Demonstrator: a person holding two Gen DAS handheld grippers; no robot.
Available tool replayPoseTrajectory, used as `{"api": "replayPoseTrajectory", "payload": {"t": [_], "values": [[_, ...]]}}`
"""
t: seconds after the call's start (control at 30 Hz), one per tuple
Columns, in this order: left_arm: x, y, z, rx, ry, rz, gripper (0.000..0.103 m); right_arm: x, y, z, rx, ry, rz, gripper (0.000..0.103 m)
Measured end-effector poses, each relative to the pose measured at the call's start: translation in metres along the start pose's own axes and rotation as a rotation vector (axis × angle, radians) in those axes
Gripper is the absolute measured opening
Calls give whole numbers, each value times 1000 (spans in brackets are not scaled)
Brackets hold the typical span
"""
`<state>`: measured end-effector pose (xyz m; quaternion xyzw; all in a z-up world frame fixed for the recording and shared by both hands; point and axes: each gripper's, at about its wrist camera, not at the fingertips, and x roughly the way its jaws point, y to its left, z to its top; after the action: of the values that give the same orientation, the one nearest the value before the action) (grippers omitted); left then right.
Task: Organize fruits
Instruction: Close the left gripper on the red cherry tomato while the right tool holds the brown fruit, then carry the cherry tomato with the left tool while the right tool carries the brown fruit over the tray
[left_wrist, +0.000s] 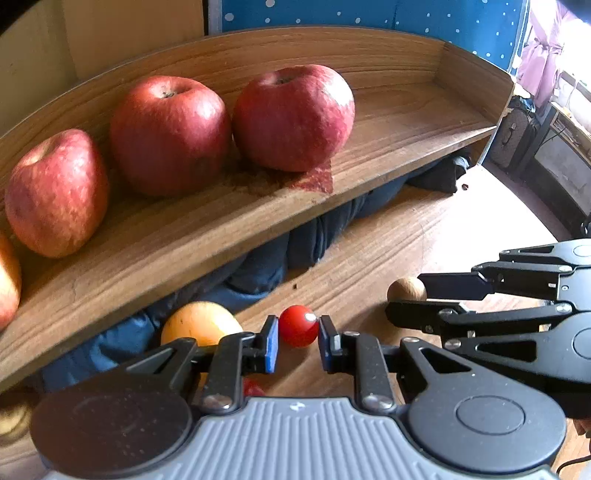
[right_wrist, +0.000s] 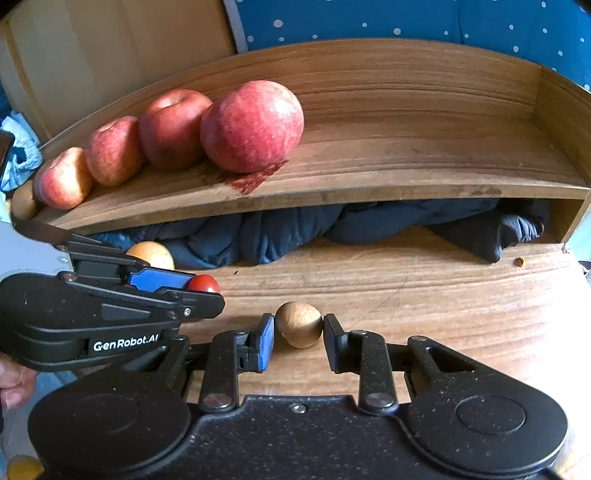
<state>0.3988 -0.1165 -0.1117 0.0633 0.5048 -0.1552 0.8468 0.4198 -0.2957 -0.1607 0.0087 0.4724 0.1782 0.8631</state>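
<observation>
A small red cherry tomato (left_wrist: 298, 329) sits between the blue pads of my left gripper (left_wrist: 297, 338), which is shut on it just above the wooden tabletop (left_wrist: 369, 251). My right gripper (right_wrist: 298, 332) is shut on a round brown fruit (right_wrist: 298, 324) low over the same top. In the right wrist view the left gripper (right_wrist: 199, 286) with the tomato (right_wrist: 204, 283) is close on the left. Several red apples (left_wrist: 168, 133) stand in a row on the left part of the raised wooden shelf (left_wrist: 406, 122).
An orange-yellow fruit (left_wrist: 199, 323) lies under the shelf by a bundle of dark blue cloth (right_wrist: 295, 236). Another red piece (left_wrist: 253, 387) shows below my left fingers. A brown fruit (right_wrist: 24, 201) sits at the shelf's left end. A hand (right_wrist: 14, 380) holds the left gripper.
</observation>
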Motion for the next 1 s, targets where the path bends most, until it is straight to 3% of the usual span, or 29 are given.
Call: {"api": "replayPoseTrajectory", "payload": {"t": [1.0], "values": [[-67, -24, -63, -51, -18, 14, 24, -70, 58, -81, -113, 8, 107, 30]]}}
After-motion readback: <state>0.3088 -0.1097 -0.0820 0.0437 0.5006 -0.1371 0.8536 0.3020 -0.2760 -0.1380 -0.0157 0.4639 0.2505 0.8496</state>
